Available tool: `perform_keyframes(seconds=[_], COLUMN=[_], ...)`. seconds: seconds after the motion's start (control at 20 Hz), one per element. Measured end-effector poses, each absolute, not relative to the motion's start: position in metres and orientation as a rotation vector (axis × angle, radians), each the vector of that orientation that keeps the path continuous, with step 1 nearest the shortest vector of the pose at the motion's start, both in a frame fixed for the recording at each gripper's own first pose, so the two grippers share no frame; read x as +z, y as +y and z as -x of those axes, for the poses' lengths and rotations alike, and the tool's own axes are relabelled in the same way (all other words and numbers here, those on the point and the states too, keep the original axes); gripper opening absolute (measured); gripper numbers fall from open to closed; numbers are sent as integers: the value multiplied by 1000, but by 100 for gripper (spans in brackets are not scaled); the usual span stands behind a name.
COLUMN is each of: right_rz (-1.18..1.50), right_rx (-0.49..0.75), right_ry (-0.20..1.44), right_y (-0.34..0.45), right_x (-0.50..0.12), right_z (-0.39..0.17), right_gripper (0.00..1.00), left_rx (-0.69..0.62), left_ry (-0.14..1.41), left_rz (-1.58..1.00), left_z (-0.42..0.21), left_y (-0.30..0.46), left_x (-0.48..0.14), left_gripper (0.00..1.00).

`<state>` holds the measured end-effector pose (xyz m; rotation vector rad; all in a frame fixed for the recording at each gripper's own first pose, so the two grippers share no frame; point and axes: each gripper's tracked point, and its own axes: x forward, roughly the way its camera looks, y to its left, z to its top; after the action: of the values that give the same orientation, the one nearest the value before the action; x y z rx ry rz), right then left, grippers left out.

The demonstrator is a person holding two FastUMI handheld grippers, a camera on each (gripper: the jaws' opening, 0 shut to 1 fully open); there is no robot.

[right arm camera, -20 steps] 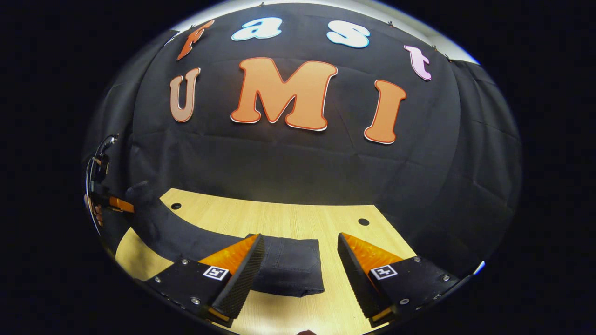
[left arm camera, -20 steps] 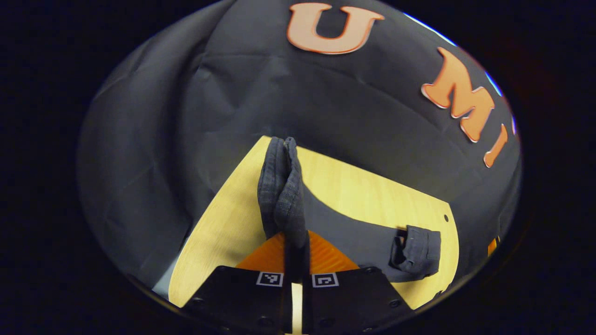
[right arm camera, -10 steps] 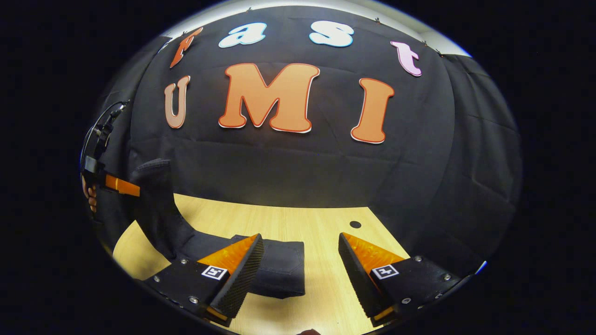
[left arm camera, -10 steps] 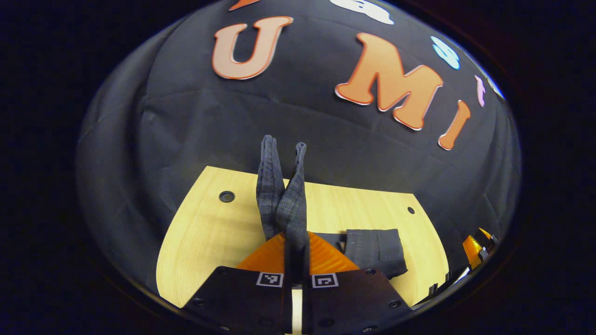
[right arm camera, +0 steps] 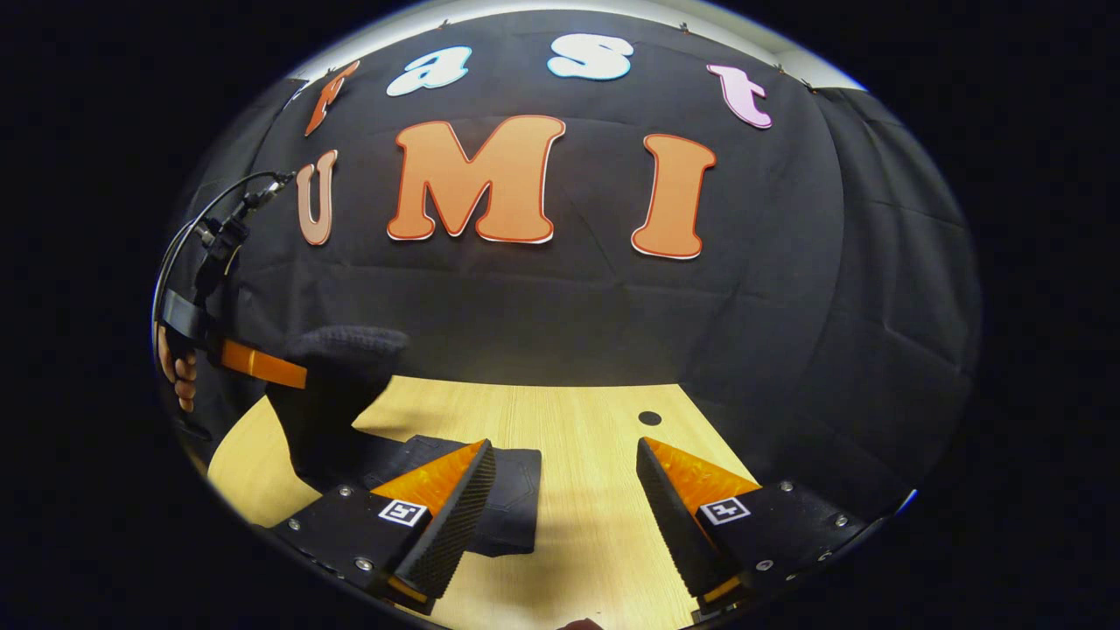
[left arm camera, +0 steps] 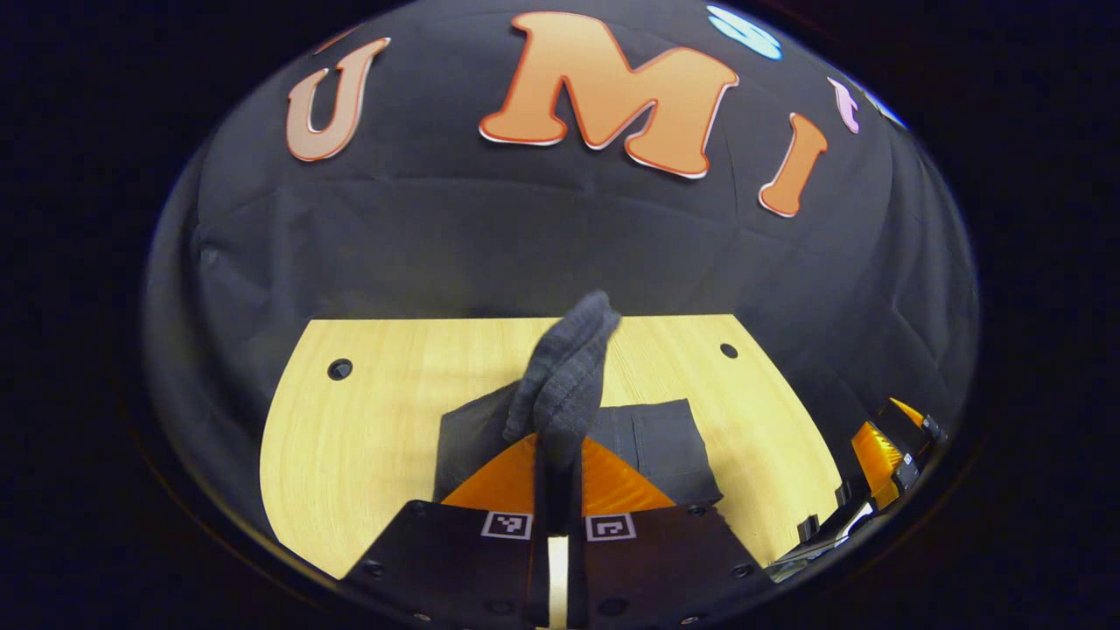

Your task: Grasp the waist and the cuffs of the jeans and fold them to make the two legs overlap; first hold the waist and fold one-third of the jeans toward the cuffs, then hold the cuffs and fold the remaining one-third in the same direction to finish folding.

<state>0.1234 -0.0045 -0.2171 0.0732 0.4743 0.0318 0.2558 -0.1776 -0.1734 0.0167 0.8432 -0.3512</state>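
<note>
Carrying fold: the left tool (left arm camera: 557, 468) is clenched on the jeans (left arm camera: 569, 376), cuff end lifted above the folded stack on the worktop (left arm camera: 350, 437).
Left gripper view, advice: bring the cuffs squarely over the stack and lower flat.
Right gripper view, right tool (right arm camera: 564, 499): released, jaws wide, hovering just beside the stack.

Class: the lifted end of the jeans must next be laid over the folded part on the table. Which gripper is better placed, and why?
Left. The left gripper is shut on the jeans, holding that end above the table. The right gripper is open, holding nothing.
</note>
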Motion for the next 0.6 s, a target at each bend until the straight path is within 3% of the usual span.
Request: perform_keyframes(seconds=[0.6], right_rz=[-101], right_rx=[35], right_ry=[485], right_y=[-58], right_x=[-244], right_z=[-135], right_gripper=[98], left_rx=[-362], left_ry=[892], left_rz=[-106], left_z=[-256], left_y=[-277], left_x=[-199], left_gripper=[8])
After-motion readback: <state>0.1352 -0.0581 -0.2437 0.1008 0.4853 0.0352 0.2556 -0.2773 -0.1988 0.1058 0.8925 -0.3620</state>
